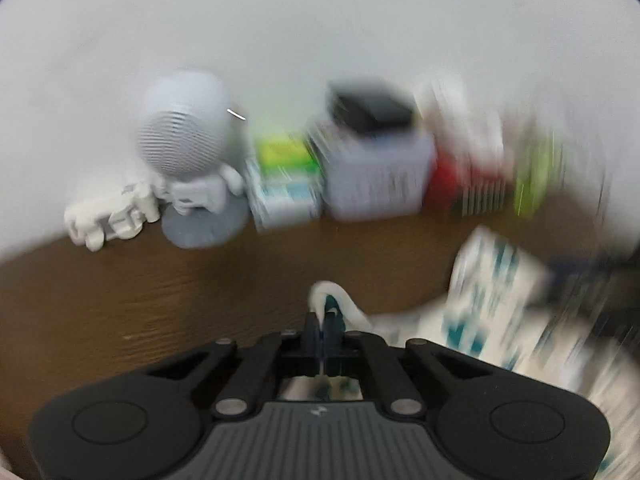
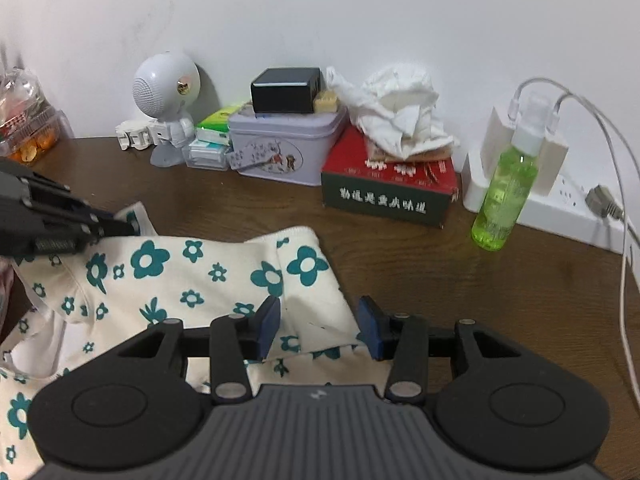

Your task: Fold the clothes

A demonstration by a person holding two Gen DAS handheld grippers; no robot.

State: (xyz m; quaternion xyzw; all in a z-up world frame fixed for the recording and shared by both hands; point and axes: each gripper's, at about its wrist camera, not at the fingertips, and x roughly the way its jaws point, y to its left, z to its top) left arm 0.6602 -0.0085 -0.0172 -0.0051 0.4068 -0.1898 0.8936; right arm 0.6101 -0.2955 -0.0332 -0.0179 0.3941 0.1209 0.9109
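Right wrist view: right gripper (image 2: 318, 326) hovering partly open, blue pads straddling raised fold of cream cotton garment with teal flower print (image 2: 192, 276), not pressing it. Garment lying crumpled on dark brown wooden table (image 2: 420, 272), spreading from 12 toward 9 o'clock. Left gripper (image 2: 120, 227) at 10 o'clock pinching garment edge, jaws closed on it. Fabric looking light, soft, limp, likely sagging; best holding at hem corners. Green spray bottle (image 2: 505, 196) at 2 o'clock.

Plain white wall (image 2: 320, 8) behind dark wooden table (image 2: 500, 300) (cluttered rear edge)
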